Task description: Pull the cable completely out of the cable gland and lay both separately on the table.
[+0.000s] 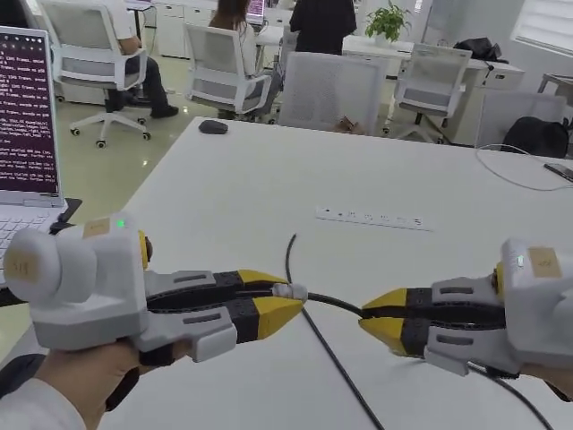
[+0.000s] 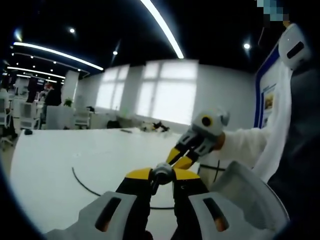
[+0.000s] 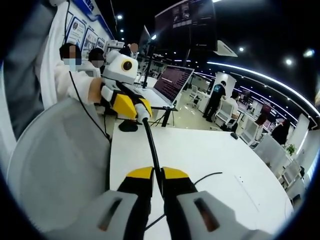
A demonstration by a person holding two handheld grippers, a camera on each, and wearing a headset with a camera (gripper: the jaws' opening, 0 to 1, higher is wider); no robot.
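Where the white table [image 1: 224,197] spreads, laptop [image 1: 25,116] left, office chairs [image 1: 331,90] behind

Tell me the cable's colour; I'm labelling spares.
Black. The cable shows clearest in the right gripper view.

The left claw [image 1: 295,297] and the right claw [image 1: 365,315] have smooth yellow plastic tips. Behind the tips is black ribbed plastic, and the housings are pale grey matt plastic. The cable [image 1: 333,305] has a smooth black jacket, rubbery in look, with a faint shine. The cable gland [image 1: 289,290] is light grey with a dull sheen; whether it is plastic or metal cannot be told. The bench [image 1: 233,197] is white, smooth and satin, softly reflecting the light. A chair [image 1: 333,90] beyond it has a pale mesh back.
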